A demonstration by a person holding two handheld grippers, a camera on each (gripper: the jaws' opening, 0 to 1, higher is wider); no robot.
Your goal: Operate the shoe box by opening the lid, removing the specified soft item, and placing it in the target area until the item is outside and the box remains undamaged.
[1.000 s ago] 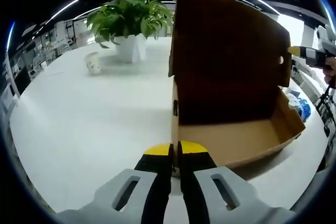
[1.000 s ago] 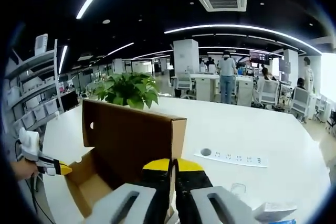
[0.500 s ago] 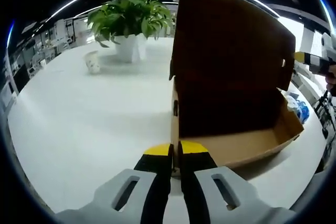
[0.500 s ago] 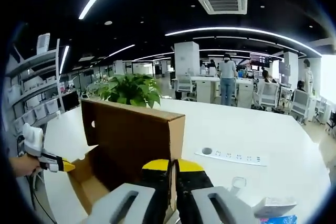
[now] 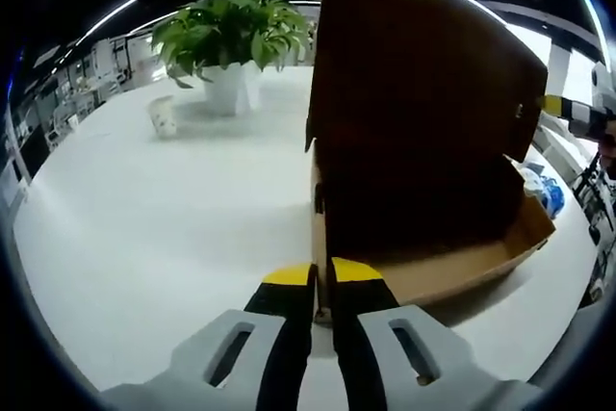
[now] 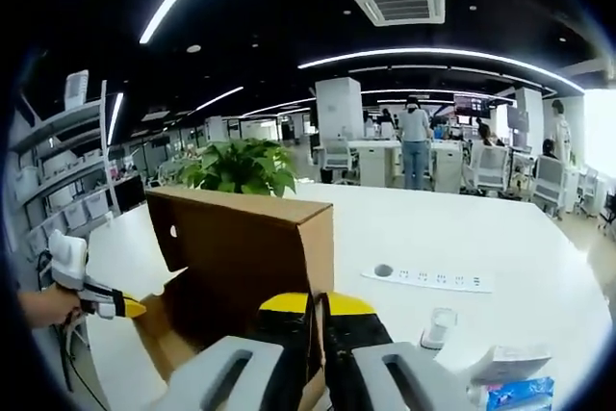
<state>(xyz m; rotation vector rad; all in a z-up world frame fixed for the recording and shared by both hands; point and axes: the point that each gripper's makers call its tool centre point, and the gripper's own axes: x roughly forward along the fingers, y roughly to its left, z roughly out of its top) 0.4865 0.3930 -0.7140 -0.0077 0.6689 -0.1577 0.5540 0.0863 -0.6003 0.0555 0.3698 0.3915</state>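
Brown cardboard shoe box (image 5: 423,247) stands open near the white table's (image 5: 144,238) right edge in the left gripper view, its raised lid (image 5: 423,84) hiding what lies behind; the inside looks bare, its shadowed back hard to read. The left gripper (image 5: 320,281) points level at the box's near corner, jaws together on nothing. The potted plant (image 5: 231,36) and a paper cup (image 5: 162,115) stand farther along the table.

In the right gripper view, the right gripper (image 6: 319,307) has its 2 jaws pressed together at the lid's edge; whether cardboard sits between them is unclear. A power strip (image 6: 428,278) lies flat.

My shoe box (image 5: 423,141) is matt brown cardboard, standing on a smooth, faintly glossy white table (image 5: 164,209).
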